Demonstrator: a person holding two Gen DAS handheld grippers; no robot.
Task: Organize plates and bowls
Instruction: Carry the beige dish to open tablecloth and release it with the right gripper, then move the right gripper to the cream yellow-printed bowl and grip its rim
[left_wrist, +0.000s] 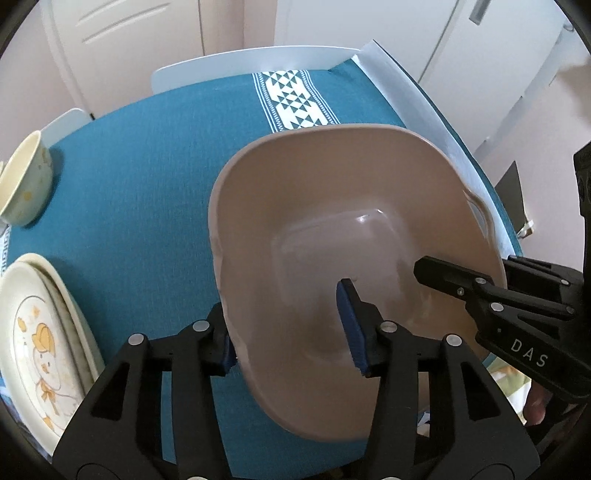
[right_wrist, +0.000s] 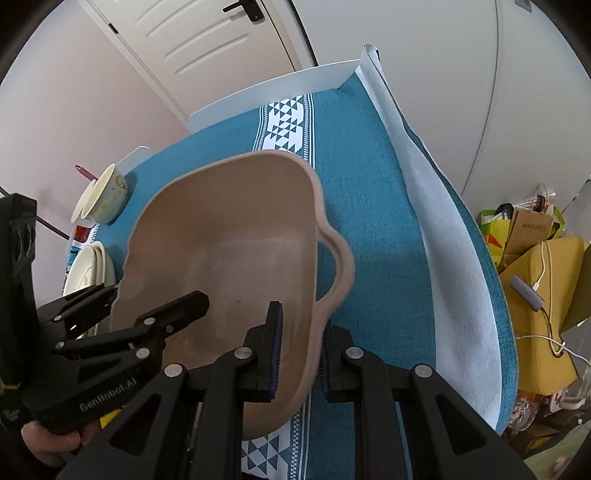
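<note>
A beige plastic basin with side handles sits on the teal tablecloth; it also shows in the right wrist view. My left gripper straddles the basin's left wall, one pad outside and one inside, with a gap to the inner pad. My right gripper clamps the basin's right wall between its blue pads. A cream bowl lies tilted at the far left, also in the right wrist view. Stacked cream plates with a cartoon print lie at the left; they show in the right wrist view.
The table has a white patterned runner down its middle and a white liner along the right edge. Bags and cables crowd the floor at right. A door and wall stand behind.
</note>
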